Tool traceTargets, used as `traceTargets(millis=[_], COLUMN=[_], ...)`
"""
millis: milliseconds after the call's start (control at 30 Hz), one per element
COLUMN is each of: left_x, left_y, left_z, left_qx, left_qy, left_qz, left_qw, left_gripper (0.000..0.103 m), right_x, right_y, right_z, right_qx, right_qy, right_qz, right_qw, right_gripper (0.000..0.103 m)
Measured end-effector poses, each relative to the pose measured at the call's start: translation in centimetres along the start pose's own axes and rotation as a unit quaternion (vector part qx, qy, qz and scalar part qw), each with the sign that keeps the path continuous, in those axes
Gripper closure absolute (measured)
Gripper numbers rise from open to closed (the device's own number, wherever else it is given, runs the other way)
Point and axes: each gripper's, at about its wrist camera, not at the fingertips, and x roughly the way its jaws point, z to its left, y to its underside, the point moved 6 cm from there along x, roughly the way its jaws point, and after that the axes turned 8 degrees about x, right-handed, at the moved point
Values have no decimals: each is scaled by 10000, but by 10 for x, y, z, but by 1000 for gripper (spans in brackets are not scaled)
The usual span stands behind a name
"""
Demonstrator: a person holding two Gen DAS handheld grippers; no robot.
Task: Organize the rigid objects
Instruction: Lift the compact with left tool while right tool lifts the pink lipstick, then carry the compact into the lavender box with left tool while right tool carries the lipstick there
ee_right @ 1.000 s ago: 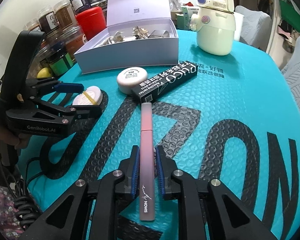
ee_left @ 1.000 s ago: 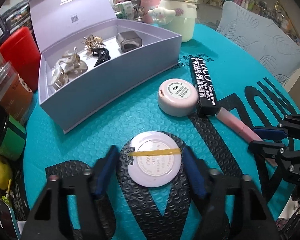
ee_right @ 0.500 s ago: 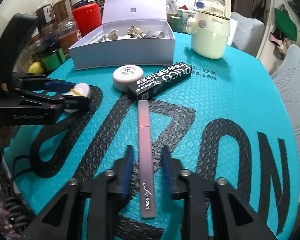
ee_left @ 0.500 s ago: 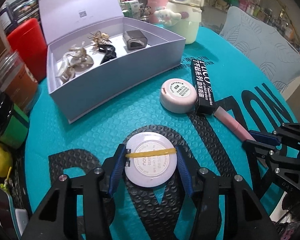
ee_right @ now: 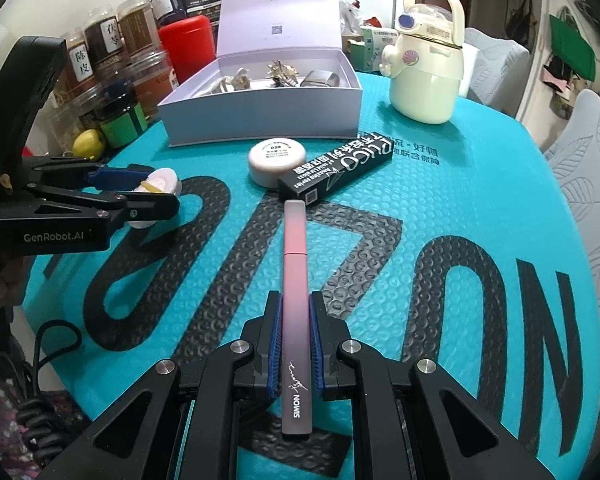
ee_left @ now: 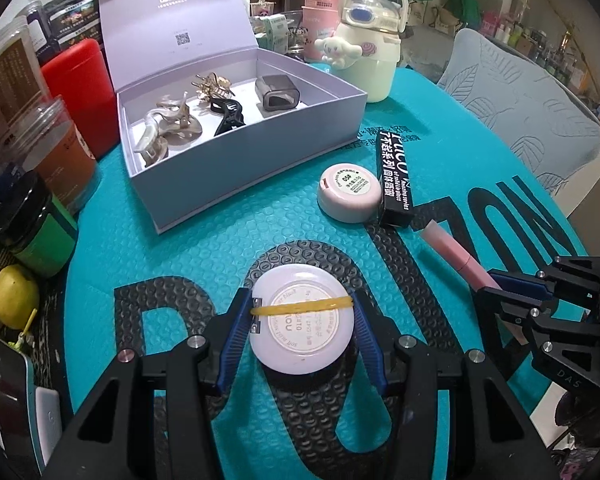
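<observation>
Round table (ee_left: 188, 264) under a teal bubble-textured mat with large black letters. At the back, open lilac gift box (ee_left: 236, 160), stiff card, lid upright, shallow tray already holding hair claws (ee_left: 168, 128) in pearly, gold and black plastic plus a dark square clip. Beside it, cream plastic water bottle (ee_right: 424, 80) with handle. Near the box's front wall, black rectangular carton (ee_left: 396, 178) touching a small pink round compact (ee_left: 350, 192).

Left gripper (ee_left: 300, 320): blue pads pressed on both edges of a flat white round compact (ee_left: 302, 326), smooth plastic, yellow rubber band across its label, lifted just clear of the mat. Right gripper (ee_right: 294, 348): fingers clamped on a slim pink tube (ee_right: 295, 292), matte, square-sectioned, far tip just short of the carton.

Likely step: carrying both to the box. Best done one at a time, compact first, kept level since slick rims may slip; lowered into the tray's bare front area, clear of the claws. Tube held near one end, so prone to pivot; tip to be raised over the carton and the box wall before release.
</observation>
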Motion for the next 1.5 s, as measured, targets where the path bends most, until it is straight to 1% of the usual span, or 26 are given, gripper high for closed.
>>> traceTargets(millis=[367,533,733,1033,1500], left_x=[-29,-40,-52,-66,-65], left_y=[4,-1,-16,-42,-83], left_z=[4,6,10,23,39], left_qx=[-62,-82,-4,-4,4], left_qy=[-114,-109,-200,-341,-387], left_qz=[-269,-421,-631,-912,-1121], left_qw=[9996,9990,9978,9953,9929], left_gripper=[53,53,53,53,53], right_x=[-17,-22,-29,-36,-35], right_y=[-3,-8,-19,-45,-93], right_z=[21,30,39,46,46], right_qx=[-38,-51,-228,-379,-624], right_qy=[-143,-217,-223,-398,-573], right_qz=[-218,-309,-455,-611,-789], right_qw=[9997,9993,9985,9966,9933], right_gripper=[90,90,90,90,90])
